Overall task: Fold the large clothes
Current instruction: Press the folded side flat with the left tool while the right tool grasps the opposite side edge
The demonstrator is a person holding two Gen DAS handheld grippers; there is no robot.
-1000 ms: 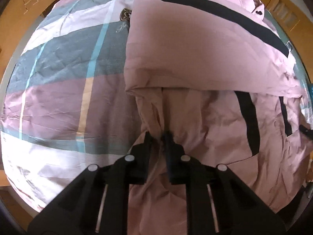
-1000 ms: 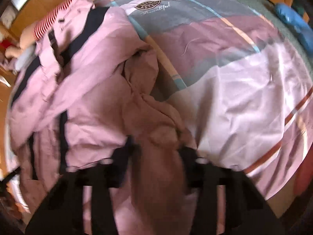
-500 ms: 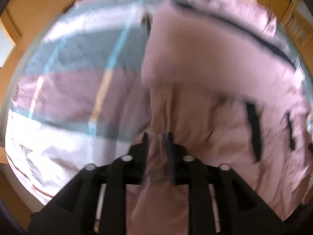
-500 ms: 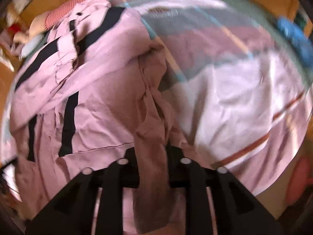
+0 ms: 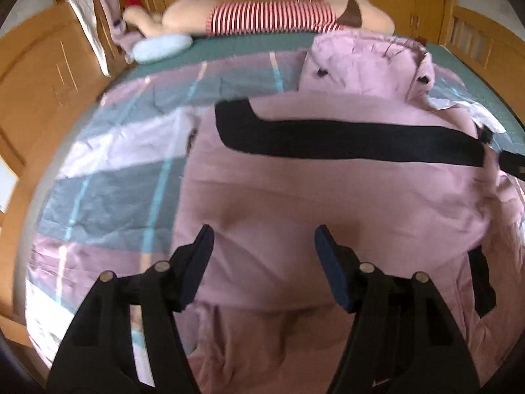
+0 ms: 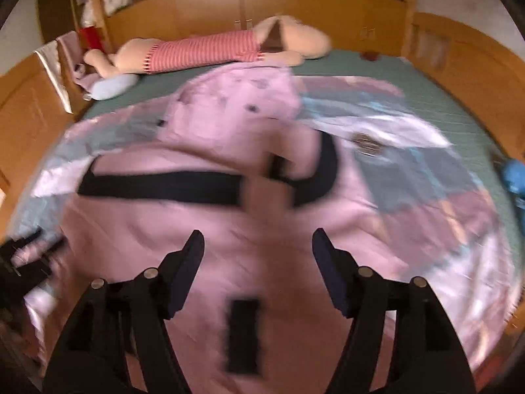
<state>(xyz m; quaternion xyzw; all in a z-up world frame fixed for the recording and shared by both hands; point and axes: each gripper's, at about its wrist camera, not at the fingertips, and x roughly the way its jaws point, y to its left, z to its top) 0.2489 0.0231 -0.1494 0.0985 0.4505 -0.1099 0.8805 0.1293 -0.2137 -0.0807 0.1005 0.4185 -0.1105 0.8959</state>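
Observation:
A large pink jacket (image 5: pixel 328 177) with black stripes lies folded on the bed, its hood (image 5: pixel 364 62) toward the headboard. It also shows in the right wrist view (image 6: pixel 249 229), blurred. My left gripper (image 5: pixel 262 239) is open and empty just above the jacket's near part. My right gripper (image 6: pixel 257 243) is open and empty above the jacket's middle. The left gripper (image 6: pixel 23 262) shows at the left edge of the right wrist view.
The jacket rests on a striped bedsheet (image 5: pixel 124 164) over a green mattress (image 6: pixel 443 98). A plush toy in a red striped shirt (image 5: pixel 269 16) and a light blue pillow (image 5: pixel 160 47) lie by the wooden headboard (image 6: pixel 295 3). A blue object (image 6: pixel 515 177) lies at the right.
Both grippers were shut on the pink jacket's fabric and have let it go and opened. Both have tilted up to face the headboard. The jacket's lower part now lies folded over.

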